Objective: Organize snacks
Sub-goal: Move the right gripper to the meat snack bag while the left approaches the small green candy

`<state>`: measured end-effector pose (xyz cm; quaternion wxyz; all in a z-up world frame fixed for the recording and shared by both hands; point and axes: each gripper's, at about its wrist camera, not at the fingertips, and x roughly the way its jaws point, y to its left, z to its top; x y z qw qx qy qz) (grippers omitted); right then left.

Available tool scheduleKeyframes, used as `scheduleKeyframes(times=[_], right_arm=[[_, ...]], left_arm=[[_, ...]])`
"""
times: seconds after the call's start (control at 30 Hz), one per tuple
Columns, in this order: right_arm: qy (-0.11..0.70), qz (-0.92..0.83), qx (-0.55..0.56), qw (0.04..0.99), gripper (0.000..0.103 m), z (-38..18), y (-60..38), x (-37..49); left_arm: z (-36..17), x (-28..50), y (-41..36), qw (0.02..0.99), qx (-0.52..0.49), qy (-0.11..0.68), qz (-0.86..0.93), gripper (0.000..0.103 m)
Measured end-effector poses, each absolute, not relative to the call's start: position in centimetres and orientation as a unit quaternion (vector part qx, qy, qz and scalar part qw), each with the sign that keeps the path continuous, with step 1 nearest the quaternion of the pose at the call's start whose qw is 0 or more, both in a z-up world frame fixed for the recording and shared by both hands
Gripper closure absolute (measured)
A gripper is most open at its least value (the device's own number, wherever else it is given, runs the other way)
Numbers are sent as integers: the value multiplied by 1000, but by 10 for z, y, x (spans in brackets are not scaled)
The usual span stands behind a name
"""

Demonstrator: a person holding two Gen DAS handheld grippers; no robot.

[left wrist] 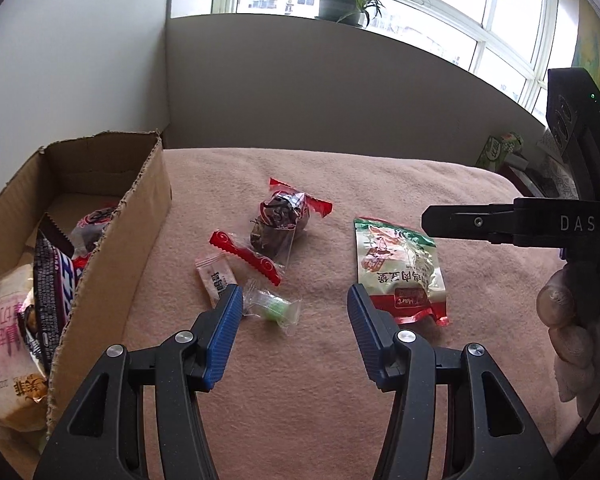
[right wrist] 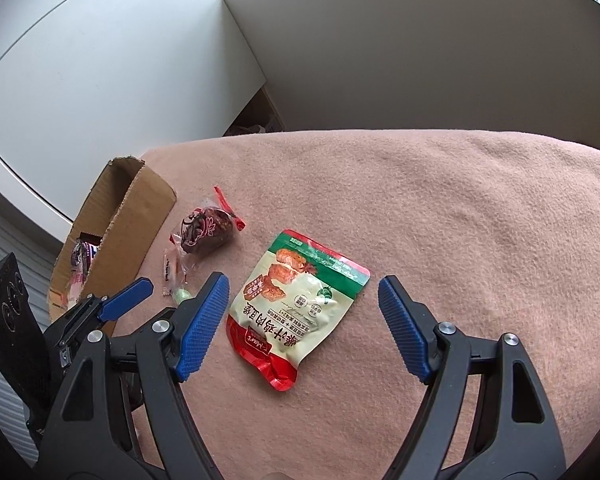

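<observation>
Open cloth lies right of the pouch, box leftmost.

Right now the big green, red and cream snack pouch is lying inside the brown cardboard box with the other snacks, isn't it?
Not quite. The green, red and cream snack pouch lies outside the brown cardboard box, flat on the pink blanket. The right wrist view shows it lying between the open right claw fingers.

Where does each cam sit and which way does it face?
Left wrist: on the left gripper, angled down at the pink blanket; open blue pads, right gripper and a hand show.
Right wrist: on the right gripper, angled down over the green-and-red snack pouch; open pads show.
Shared: pouch, torn cardboard box, red-ended clear-wrapped snack.
</observation>
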<state>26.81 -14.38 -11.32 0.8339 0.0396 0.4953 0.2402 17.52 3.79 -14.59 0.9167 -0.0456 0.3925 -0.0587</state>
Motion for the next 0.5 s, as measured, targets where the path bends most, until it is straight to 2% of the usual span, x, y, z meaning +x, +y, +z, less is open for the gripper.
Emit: scheduleKeyframes(times=[0.5], right_arm=[[550, 240, 87, 795, 23, -130, -146, 273]], left_arm=[[-151, 187, 34, 909, -41, 410, -62, 50]])
